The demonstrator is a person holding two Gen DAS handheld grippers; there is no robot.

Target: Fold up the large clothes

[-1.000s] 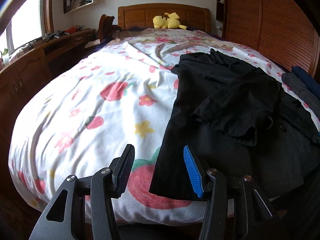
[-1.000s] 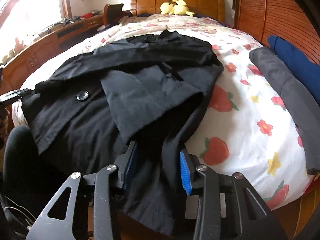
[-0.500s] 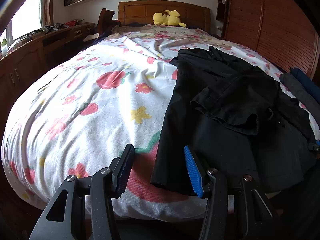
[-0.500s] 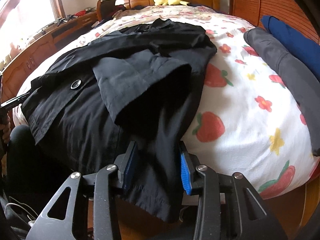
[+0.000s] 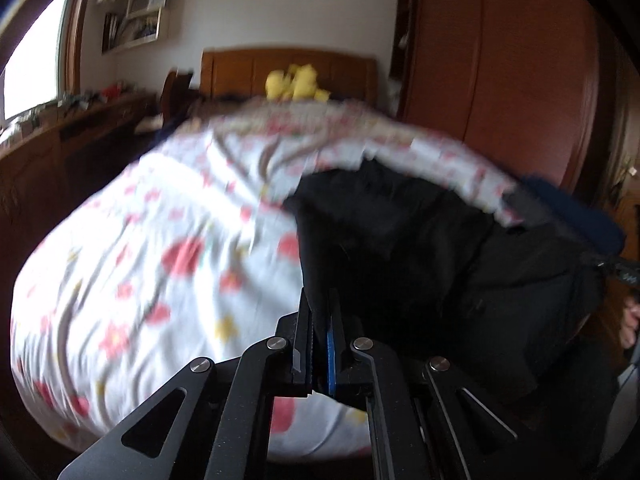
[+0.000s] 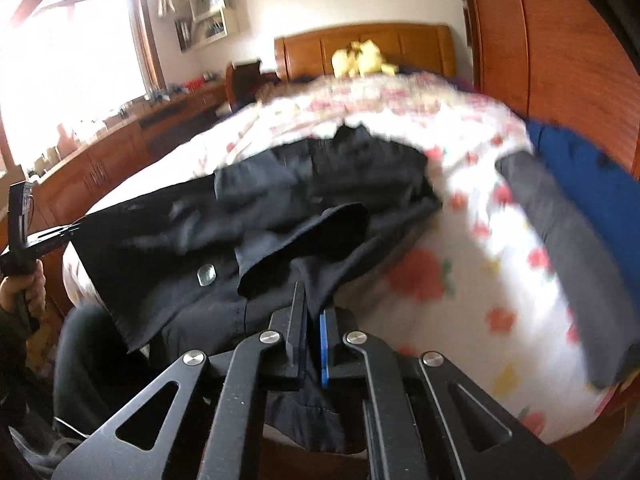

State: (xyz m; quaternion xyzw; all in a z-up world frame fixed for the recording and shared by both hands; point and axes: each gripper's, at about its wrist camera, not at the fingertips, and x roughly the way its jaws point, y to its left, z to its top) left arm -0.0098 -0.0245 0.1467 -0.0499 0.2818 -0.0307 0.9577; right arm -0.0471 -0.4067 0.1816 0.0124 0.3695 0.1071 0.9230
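Note:
A large black coat (image 5: 432,248) lies on the foot of a bed with a strawberry-print cover (image 5: 168,248). My left gripper (image 5: 319,312) is shut on the coat's left hem corner. In the right wrist view the coat (image 6: 280,208) shows a round button (image 6: 206,273) and a folded sleeve on top. My right gripper (image 6: 312,312) is shut on the coat's right hem edge. The left gripper also shows at the far left of the right wrist view (image 6: 60,234). Both views are blurred by motion.
A grey garment (image 6: 568,248) and a blue garment (image 6: 592,168) lie along the bed's right side. A yellow plush toy (image 5: 296,84) sits by the wooden headboard (image 5: 288,72). A wooden wardrobe (image 5: 500,80) stands right, a long wooden cabinet (image 6: 108,160) left.
Both grippers have closed on the coat's hem, one at each side, and both cameras have dropped lower and tilted up. The coat's near edge is lifted and bunched.

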